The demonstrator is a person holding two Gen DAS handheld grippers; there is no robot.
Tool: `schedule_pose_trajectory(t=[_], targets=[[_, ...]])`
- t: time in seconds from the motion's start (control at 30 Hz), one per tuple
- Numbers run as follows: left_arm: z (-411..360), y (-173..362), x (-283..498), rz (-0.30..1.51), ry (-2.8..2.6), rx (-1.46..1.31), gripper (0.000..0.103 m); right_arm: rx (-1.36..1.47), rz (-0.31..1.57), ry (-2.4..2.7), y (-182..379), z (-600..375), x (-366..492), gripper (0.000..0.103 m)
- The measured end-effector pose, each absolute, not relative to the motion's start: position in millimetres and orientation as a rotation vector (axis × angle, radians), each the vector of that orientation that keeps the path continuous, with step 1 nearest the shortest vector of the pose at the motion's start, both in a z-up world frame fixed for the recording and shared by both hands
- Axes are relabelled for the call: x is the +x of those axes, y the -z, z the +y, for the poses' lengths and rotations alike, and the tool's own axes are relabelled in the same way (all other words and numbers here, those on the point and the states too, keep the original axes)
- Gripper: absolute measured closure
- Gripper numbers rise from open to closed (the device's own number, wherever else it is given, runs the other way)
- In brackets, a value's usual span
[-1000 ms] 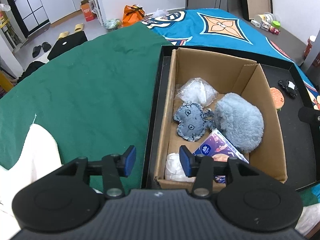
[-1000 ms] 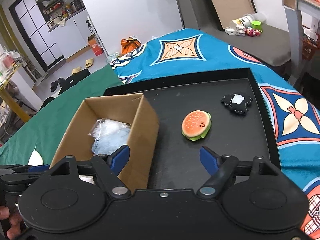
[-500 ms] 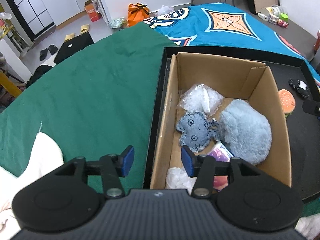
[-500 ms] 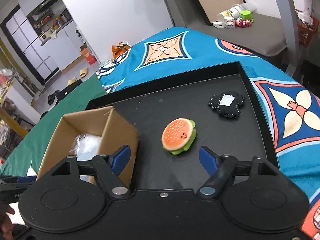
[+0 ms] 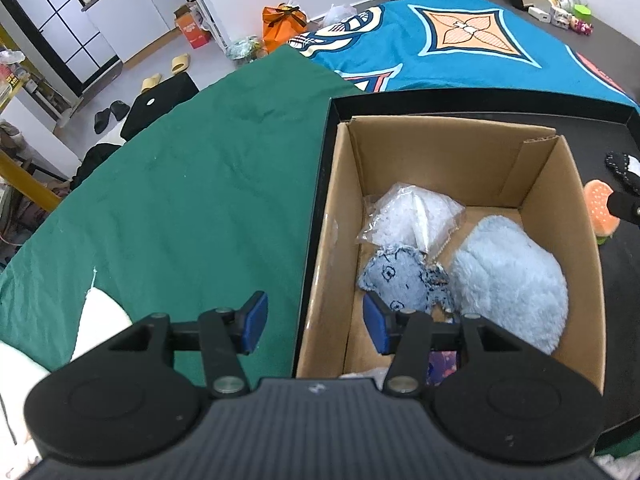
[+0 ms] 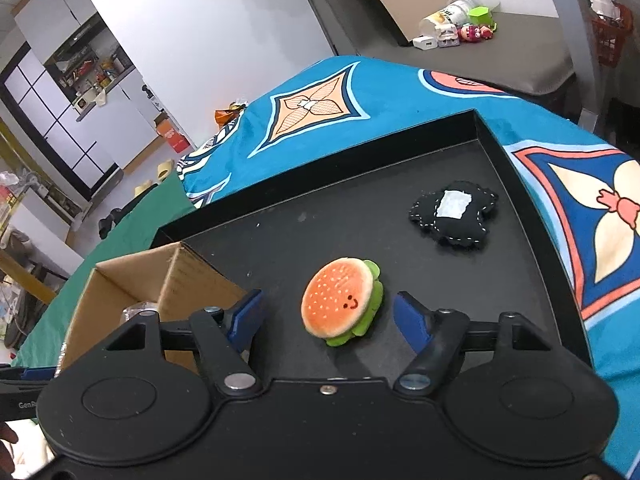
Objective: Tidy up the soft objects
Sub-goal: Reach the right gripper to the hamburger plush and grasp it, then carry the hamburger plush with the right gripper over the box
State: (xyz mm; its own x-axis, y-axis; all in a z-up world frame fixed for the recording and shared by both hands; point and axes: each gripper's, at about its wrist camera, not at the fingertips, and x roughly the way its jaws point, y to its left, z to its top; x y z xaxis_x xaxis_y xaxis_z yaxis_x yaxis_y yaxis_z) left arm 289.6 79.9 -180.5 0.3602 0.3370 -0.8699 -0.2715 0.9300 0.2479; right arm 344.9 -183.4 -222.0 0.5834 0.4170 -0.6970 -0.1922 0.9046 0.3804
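Observation:
A cardboard box [image 5: 436,144] stands on a black tray [image 6: 360,232]. In it lie a fluffy light-blue plush [image 5: 508,284], a small denim plush [image 5: 400,284] and a clear bag of white stuffing [image 5: 412,216]. My left gripper [image 5: 316,322] is open and empty, straddling the box's near left wall. My right gripper [image 6: 328,320] is open, with a burger plush [image 6: 340,304] lying on the tray between its fingers, untouched. A black stitched plush [image 6: 454,214] lies farther right on the tray. The burger plush [image 5: 600,212] also shows in the left wrist view.
The tray rests on a blue patterned cloth [image 6: 320,104] beside a green cloth [image 5: 180,200]. A white fabric [image 5: 100,320] lies at the near left. The box [image 6: 160,280] stands left of the right gripper. Shoes and bags lie on the floor behind.
My right gripper moved right and forward, so the burger plush now lies between its fingers. My left gripper drew slightly closer over the box's left wall.

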Motion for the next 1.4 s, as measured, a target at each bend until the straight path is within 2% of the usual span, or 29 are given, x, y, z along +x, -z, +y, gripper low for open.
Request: schedule_pose_trajectory(t=[0.33,0.37,0.47,0.5,0.6,1.4], targets=[[74,189,298,1.170,-0.379,0.108,0.052,0.247,0.922,-0.334,243,-173,362,0.032],[73,189,298,1.170,-0.375,0.114,0.051,0.239,0.928,-0.340,244,-172,363,0.036],[73,188,295,1.175,-0.371,0.116,0.051,0.233,0.959,-0.346,251,-172,364,0.062],[74,187,294,1.175,-0.371,0.111,0.051,0.225,0.952,-0.343,251,-173,362,0.067],[75,185,290,1.175,-0.376,0.094,0.051,0.208,0.952,-0.342,248,-175,356,0.074],[85,167,245,1.114,-0.352,-0.017,0.051,0.159,0.865,-0.368,191,-188,293,0.076]])
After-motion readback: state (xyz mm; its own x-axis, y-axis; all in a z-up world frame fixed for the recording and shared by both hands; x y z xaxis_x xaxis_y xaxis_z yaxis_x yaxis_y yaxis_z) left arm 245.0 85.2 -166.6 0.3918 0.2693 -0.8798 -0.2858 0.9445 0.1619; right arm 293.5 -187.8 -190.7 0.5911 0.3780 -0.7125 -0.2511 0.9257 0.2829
